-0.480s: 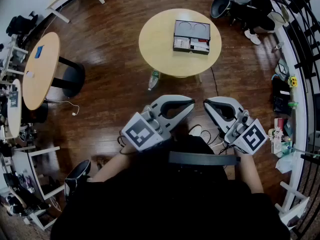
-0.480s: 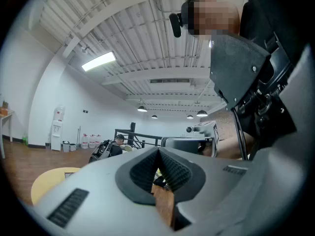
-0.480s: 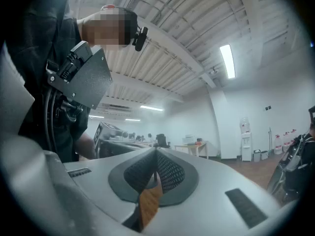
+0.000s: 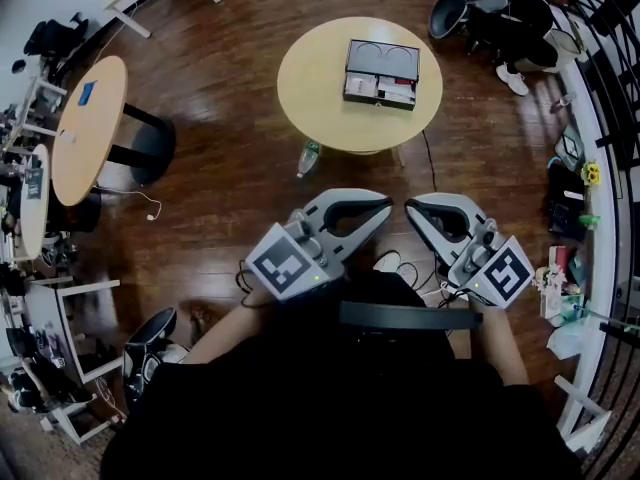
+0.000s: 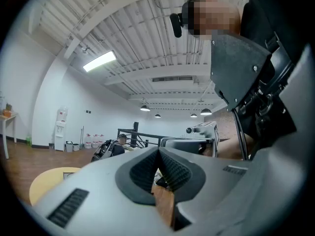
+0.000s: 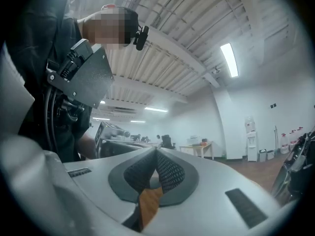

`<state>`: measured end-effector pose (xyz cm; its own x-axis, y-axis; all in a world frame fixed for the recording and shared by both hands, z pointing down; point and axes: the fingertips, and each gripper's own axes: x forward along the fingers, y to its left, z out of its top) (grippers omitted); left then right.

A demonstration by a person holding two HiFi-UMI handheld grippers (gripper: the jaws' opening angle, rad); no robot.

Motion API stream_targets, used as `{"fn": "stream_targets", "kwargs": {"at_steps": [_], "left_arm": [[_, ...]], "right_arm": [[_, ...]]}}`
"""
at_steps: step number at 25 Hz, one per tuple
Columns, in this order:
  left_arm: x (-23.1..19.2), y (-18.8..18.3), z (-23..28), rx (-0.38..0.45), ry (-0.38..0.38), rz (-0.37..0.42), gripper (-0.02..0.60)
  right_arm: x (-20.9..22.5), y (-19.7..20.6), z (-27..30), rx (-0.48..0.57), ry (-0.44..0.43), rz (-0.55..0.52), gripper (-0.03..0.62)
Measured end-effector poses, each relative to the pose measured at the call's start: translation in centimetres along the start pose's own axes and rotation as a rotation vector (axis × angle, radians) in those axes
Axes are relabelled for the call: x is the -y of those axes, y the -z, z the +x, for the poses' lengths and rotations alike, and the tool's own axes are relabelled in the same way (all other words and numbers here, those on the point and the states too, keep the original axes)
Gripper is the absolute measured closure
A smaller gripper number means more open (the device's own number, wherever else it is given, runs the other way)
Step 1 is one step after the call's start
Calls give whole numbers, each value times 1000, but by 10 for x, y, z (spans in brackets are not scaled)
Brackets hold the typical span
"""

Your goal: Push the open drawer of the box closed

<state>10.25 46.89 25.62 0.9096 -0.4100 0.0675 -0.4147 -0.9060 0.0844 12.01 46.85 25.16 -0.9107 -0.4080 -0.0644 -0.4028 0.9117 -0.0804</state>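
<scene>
Here, the approach stage, before any contact. The box (image 4: 382, 73) sits on the right half of the round yellow table (image 4: 310, 83). Its open drawer (image 4: 380, 91) projects from the side that faces the person. The left gripper (image 4: 386, 205) and the right gripper (image 4: 409, 208) are held level close to the person's torso. Their tips are turned toward each other and lie near together, well apart from the table. In the left gripper view the ribbed pads (image 5: 172, 170) meet with nothing between them, and the right gripper view shows the same. Both pairs of jaws are closed and empty.

Technique, as a judgement: closed jaws make a firm, blunt pusher, so no opening seems needed. One gripper should probably meet the drawer front near its middle, square to the face, and drive straight along the slide. An off-centre contact may skew the drawer or turn the whole box. The other gripper could brace the far side of the box, since a light box may slide on the smooth top instead of closing.

Clearance: the floor between person and table is open wood. A bottle (image 4: 308, 158) sits on the floor by the table's near-left edge, and a dark cable (image 4: 430, 168) runs past its right side. The box lies inside the rim, with more bare top to its left. A second table (image 4: 85, 133) stands well to the left and a railing (image 4: 610, 68) to the right.
</scene>
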Motion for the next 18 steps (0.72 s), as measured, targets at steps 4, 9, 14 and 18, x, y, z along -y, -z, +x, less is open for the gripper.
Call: {"fn": "stream_targets", "kwargs": {"at_steps": [4,9,14,18], "left_arm": [[10,-3,13,3,-22,-2,549],[6,-4,22,17,-49,-14,549],[-16,5,16,-9,-50,-9,549],[-52,5,6,-3,-37,-26,549]], "right_arm": [[2,-1,-13,-6,-30,-9,574],[14,-1,-17,7,-37,0,574],[27,9,1,-12,-29,12,574],[44,11,32,-20,-5,7,574]]}}
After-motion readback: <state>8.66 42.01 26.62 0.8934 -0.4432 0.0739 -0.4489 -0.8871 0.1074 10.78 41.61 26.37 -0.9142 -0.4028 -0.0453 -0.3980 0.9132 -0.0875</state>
